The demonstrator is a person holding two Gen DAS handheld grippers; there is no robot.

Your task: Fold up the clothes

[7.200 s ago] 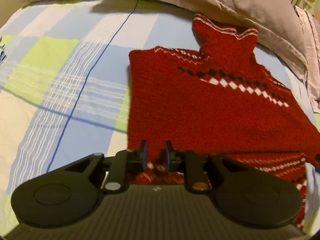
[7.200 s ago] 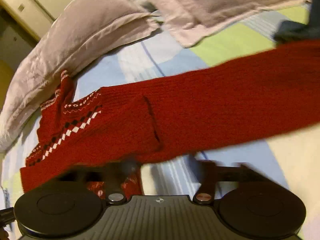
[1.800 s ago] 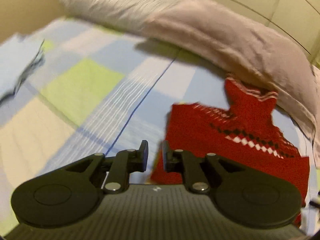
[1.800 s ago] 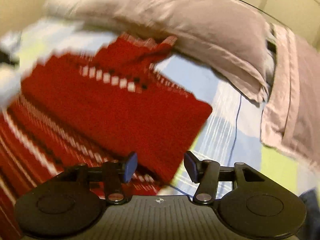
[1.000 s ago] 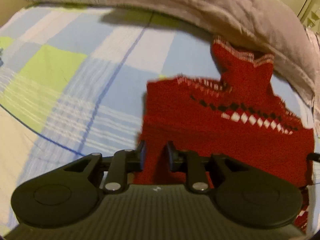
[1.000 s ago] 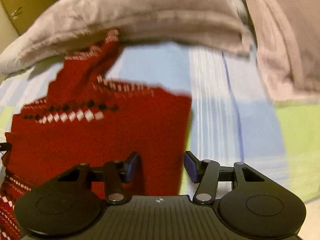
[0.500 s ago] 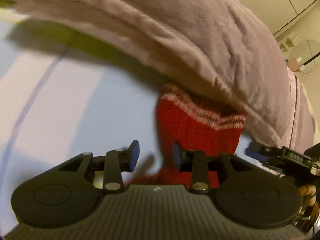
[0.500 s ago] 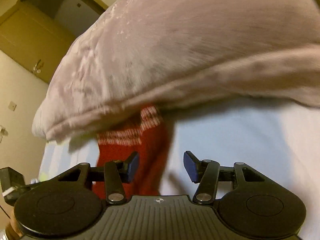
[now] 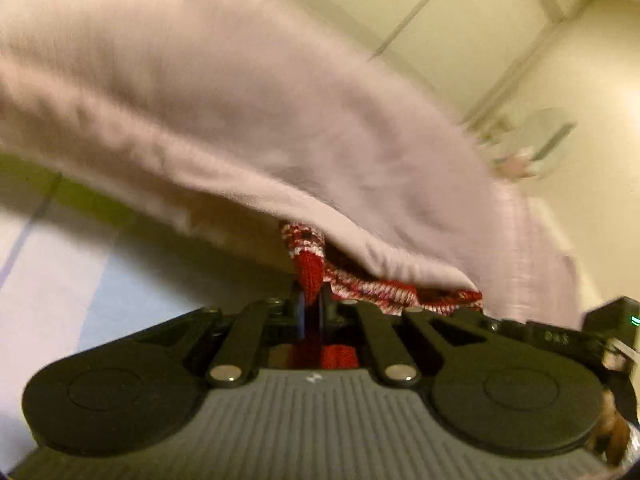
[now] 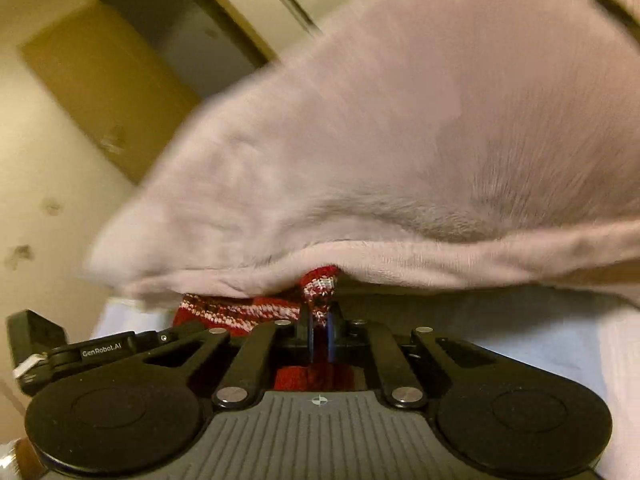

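The red knitted sweater's collar [image 9: 308, 268], with a white-striped rim, lies tucked under the edge of a mauve pillow [image 9: 248, 120]. My left gripper [image 9: 311, 310] is shut on the collar's left corner. In the right wrist view the same collar [image 10: 320, 292] pokes out from under the pillow [image 10: 400, 152], and my right gripper [image 10: 320, 334] is shut on its right corner. The rest of the sweater is hidden below both grippers. The right gripper's body [image 9: 560, 336] shows at the right edge of the left wrist view, and the left gripper's body [image 10: 80, 352] at the left of the right wrist view.
The checked bed sheet [image 9: 72, 272] in pale blue and green stretches to the left; a pale part of it [image 10: 560, 328] lies to the right. Cupboard doors [image 9: 460, 12] and a wooden wardrobe [image 10: 112, 80] stand behind the pillow.
Both grippers went forward and low to the collar at the pillow's edge and went from open to shut on its two corners.
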